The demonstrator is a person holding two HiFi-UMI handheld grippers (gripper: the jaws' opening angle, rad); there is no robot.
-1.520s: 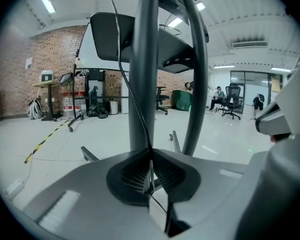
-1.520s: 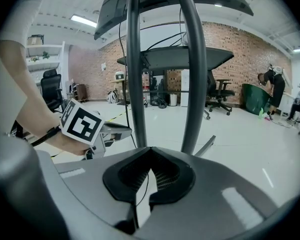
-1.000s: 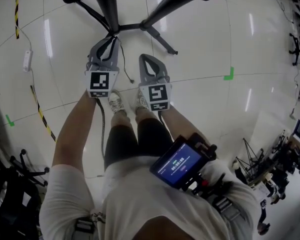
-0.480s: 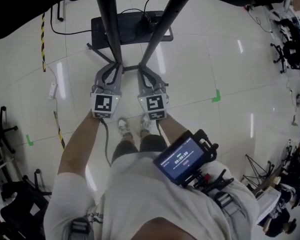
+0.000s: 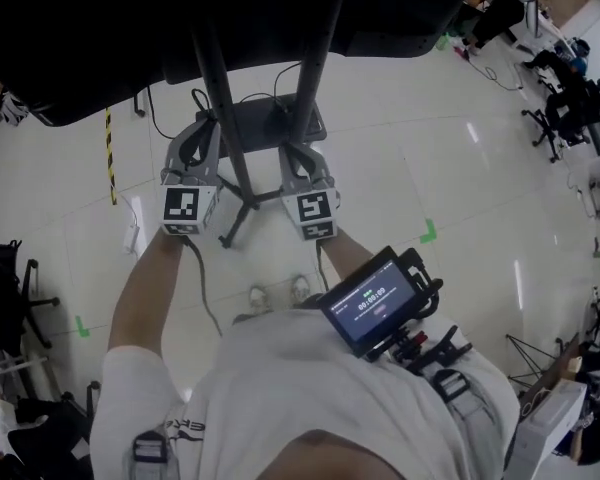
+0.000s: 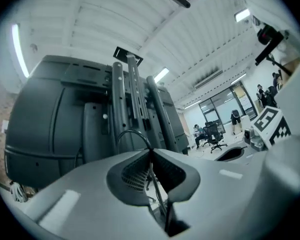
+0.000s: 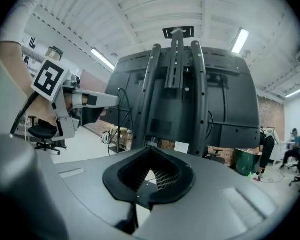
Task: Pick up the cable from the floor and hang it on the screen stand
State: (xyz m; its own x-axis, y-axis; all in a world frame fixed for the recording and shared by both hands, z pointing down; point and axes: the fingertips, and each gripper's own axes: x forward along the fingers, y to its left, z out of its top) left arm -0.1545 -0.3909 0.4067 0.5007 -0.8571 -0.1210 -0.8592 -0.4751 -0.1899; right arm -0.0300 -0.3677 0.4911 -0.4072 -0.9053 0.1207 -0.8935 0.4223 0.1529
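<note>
1. Nearest to us, we are wearing a small monitor (image 5: 372, 303) strapped at the chest. Our shoes (image 5: 280, 293) are standing near the stand's feet, close enough for us to reach up to it.
2. We are holding both grippers raised and side by side, near the stand's two posts. The left gripper (image 6: 150, 150) is pinching the thin cable (image 6: 132, 132) between pressed-together jaws. The cable is off the floor and arching up beyond the tips, so it looks ready for draping.
3. The right gripper (image 7: 150, 150) is pressed together too, with nothing we can see caught in it. We judge it is standing by to guide the cable.
4. Just beyond, the screen stand (image 7: 175, 84) is rising in front of us, its posts carrying the dark back of the screen (image 5: 230, 18). The posts and bracket are probably where the cable should hang.
5. The floor (image 5: 430, 168) is shining pale tile, with a green tape mark (image 5: 429, 233) on the right and a yellow-black strip (image 5: 109, 158) on the left. At the far right, office chairs (image 5: 570, 108) are standing in an open workroom.
</note>
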